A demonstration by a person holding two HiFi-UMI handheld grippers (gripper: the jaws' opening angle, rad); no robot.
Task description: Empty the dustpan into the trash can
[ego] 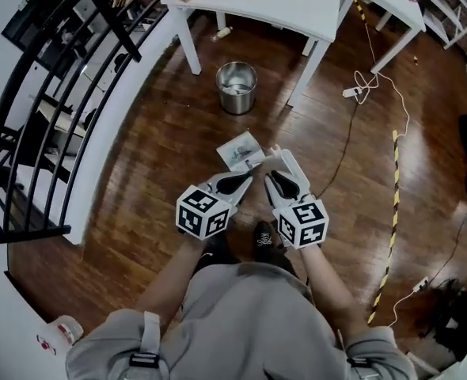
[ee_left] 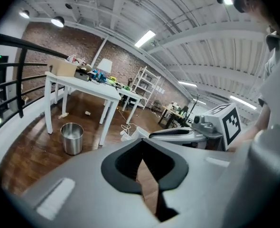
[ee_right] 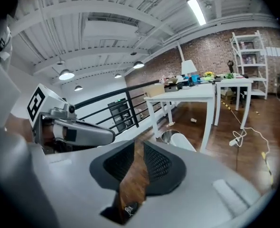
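Dark wooden floor (ego: 138,157) fills the head view, and we work outward from the lower centre of the frame, where our two grippers sit side by side, pointing up the picture. The left gripper (ego: 248,180) has its jaws clenched tip to tip on nothing. The right gripper (ego: 272,177) stands only a narrow crack apart, with bare floor showing through, so neither is holding anything yet. Just beyond their tips, at frame centre, the white dustpan (ego: 240,150) lies flat on the floor with what looks like grey scraps in it, not yet picked up. We judge the step in hand to be taking hold of it. To do that well we should spread one pair of jaws first and then close firmly on the handle end, which seems to face us, though it is too small to be sure. We should then lift with the pan kept level so nothing slides off the open lip. Further up the frame, well apart from the pan, stands the steel trash can (ego: 236,87). We should carry the pan fully over its rim before tilting. Behind it the white table (ego: 265,6) has a leg (ego: 306,70) close to the can's right, so we ought to approach from our own side.
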